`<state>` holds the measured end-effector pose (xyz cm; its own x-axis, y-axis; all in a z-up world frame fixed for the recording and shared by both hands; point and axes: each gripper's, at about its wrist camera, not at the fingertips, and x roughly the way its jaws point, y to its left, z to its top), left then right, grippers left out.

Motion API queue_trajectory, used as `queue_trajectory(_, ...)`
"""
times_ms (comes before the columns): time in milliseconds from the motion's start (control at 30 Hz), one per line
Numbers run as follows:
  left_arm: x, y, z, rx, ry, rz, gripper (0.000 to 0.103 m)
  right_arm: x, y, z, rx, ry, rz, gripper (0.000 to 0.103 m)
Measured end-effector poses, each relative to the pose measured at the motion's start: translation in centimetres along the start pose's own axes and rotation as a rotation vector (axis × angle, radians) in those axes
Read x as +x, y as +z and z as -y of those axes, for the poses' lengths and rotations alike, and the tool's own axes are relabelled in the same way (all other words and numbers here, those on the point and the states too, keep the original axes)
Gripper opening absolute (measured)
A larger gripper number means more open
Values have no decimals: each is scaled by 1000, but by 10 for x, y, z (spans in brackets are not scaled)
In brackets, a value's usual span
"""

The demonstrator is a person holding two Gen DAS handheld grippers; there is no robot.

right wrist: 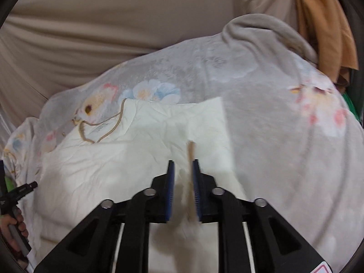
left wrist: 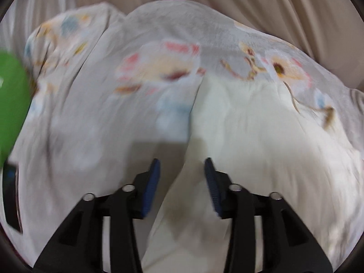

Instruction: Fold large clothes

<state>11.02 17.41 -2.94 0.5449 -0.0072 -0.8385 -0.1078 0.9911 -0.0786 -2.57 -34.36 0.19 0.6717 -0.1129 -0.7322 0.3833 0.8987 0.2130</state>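
**Both grippers over the cream garment on a flowered blanket**

The left gripper point(left wrist: 182, 166), black with blue ribbed pads, hangs with its jaws parted and nothing clamped between them; cream cloth lies below the gap. The right gripper point(right wrist: 183, 166), of the same build, has its jaws narrowly apart, and a thin tan cord point(right wrist: 190, 182) runs blurred through the gap, close against the right-hand pad; whether the pads press on it cannot be told.

Under both tools lies the large cream-white crumpled fabric garment point(right wrist: 127, 159), spread flat, its far edge folded over. A second length of tan drawstring point(right wrist: 102, 122) loops across its far left corner. The garment rests on a pale grey plush blanket with pink, blue and yellow flowers point(right wrist: 273, 136), which lies on a beige sheet point(right wrist: 113, 22). An orange cloth point(right wrist: 323, 22) hangs at the far right. At the right view's left edge, a hand point(right wrist: 13, 227) grips a handle.
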Motion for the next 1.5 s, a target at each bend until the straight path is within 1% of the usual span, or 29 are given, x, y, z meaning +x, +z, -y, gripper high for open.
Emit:
queue_trajectory(33,-11,-14,-11,-12,-14,-19,54,-17,-12,11,11,6,-10,43)
queue_trajectory(67,-25,-34,-24,-23,-30,-44,61,-37,-30,23,22,9,-30,51)
queue_trajectory(100,-35,-52,-34,-29,-38,-70,63,-52,-47,33,30,6,-60,54)
queue_trajectory(167,-53,-91,-55,-42,-43,-149,65,-77,-82,49,40,2,-142,61)
queue_trajectory(200,-59,-109,-64,-61,-59,-193,66,-85,-99,55,45,4,-174,64)
queue_trajectory(233,-64,-126,-72,-87,-76,-238,67,-96,-119,62,59,6,-211,66)
queue_trajectory(267,-71,-148,-82,-134,-98,-290,67,-104,-139,68,75,7,-248,68)
queue_trajectory(333,-75,-173,-92,-181,-129,-340,67,-114,-176,79,124,15,-315,69)
queue_trajectory(400,-75,-195,-100,-244,-179,-386,71,-116,-203,86,179,28,-358,69)
queue_trajectory(467,-71,-208,-105,-289,-210,-408,71,-112,-219,88,223,43,-378,70)
queue_trajectory(533,-72,-212,-105,-285,-215,-394,71,-111,-224,86,229,51,-349,74)
queue_trajectory(567,-73,-213,-104,-281,-214,-391,67,-110,-223,83,225,57,-339,75)
queue_trajectory(600,-74,-213,-104,-281,-223,-389,61,-108,-222,81,225,61,-333,74)
queue_trajectory(633,-76,-212,-103,-285,-251,-390,47,-107,-221,80,233,74,-327,69)
queue_trajectory(667,-79,-210,-100,-284,-279,-385,30,-105,-218,79,248,103,-330,54)
queue_trajectory(700,-83,-208,-97,-271,-294,-377,23,-105,-217,78,261,127,-336,19)
queue_trajectory(733,-88,-203,-93,-249,-303,-359,14,-106,-216,78,265,145,-337,9)
queue_trajectory(767,-98,-200,-88,-217,-301,-331,11,-110,-215,76,269,150,-319,9)
queue_trajectory(800,-108,-194,-84,-199,-310,-305,9,-116,-211,75,277,166,-293,7)
queue_trajectory(900,-146,-171,-77,-202,-381,-206,8,-143,-190,64,278,229,-199,6)
queue_trajectory(1000,-185,-136,-68,-189,-437,-76,6,-168,-151,46,228,281,-80,5)
queue_trajectory(1033,-197,-119,-64,-186,-457,-24,6,-175,-135,39,211,296,-31,5)
queue_trajectory(1100,-210,-94,-57,-178,-485,46,5,-182,-103,32,183,312,52,5)
queue_trajectory(1133,-215,-74,-49,-161,-501,89,5,-182,-83,28,168,326,95,5)
queue_trajectory(1233,-208,-23,-22,-114,-507,165,5,-168,-32,22,141,341,182,4)
queue_trajectory(1300,-200,3,-12,-83,-483,204,5,-151,-3,14,114,330,224,4)
queue_trajectory(1367,-180,35,5,-60,-446,234,5,-123,30,4,108,318,246,4)
queue_trajectory(1433,-154,61,22,-53,-412,231,5,-93,56,-5,100,294,245,4)
queue_trajectory(1500,-121,87,42,-50,-357,213,5,-59,76,-13,97,261,227,4)
